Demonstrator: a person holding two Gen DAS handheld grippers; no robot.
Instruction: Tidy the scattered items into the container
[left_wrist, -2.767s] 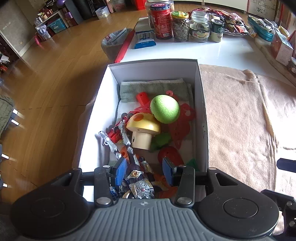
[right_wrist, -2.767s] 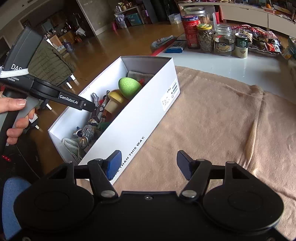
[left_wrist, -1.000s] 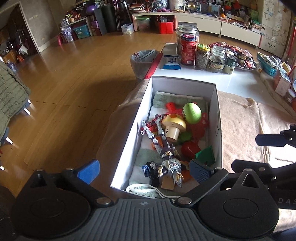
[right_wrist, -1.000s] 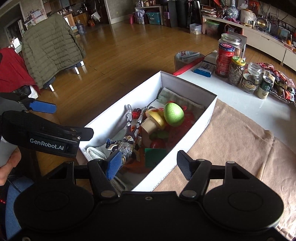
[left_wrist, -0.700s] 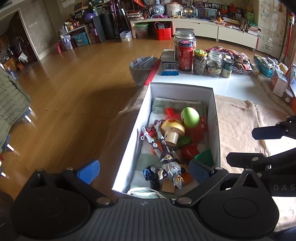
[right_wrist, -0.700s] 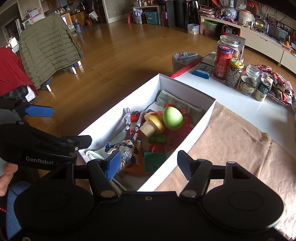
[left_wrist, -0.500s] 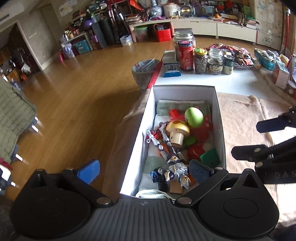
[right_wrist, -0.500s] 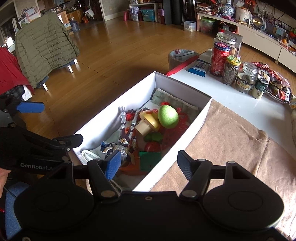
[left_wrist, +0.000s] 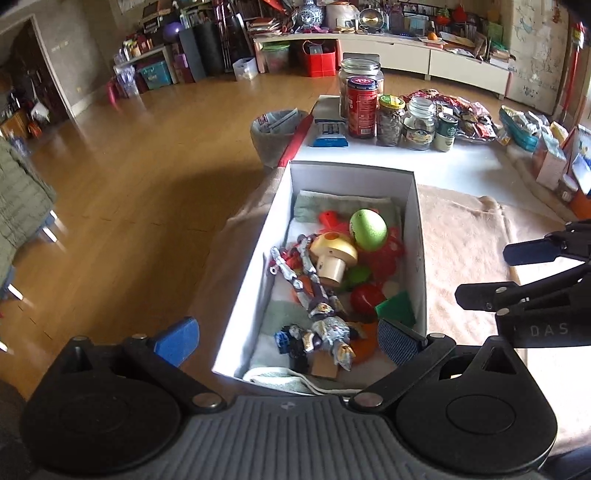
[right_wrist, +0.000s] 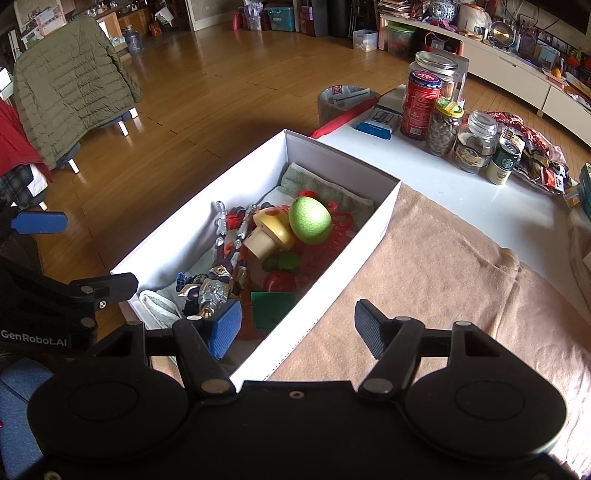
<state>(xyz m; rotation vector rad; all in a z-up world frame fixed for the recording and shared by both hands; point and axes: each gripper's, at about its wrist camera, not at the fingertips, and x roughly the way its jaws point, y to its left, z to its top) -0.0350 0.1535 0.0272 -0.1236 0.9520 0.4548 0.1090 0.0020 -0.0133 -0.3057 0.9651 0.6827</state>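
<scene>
White box (left_wrist: 413, 236) holds toys; both hand-held grippers empty, spread

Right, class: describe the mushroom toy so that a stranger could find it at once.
Find the white box at the table's edge, full of toys. Near its middle lies a mushroom toy, tipped on its side against the green egg. Only it has a yellow, orange-spotted cap on a cream stem.
</scene>
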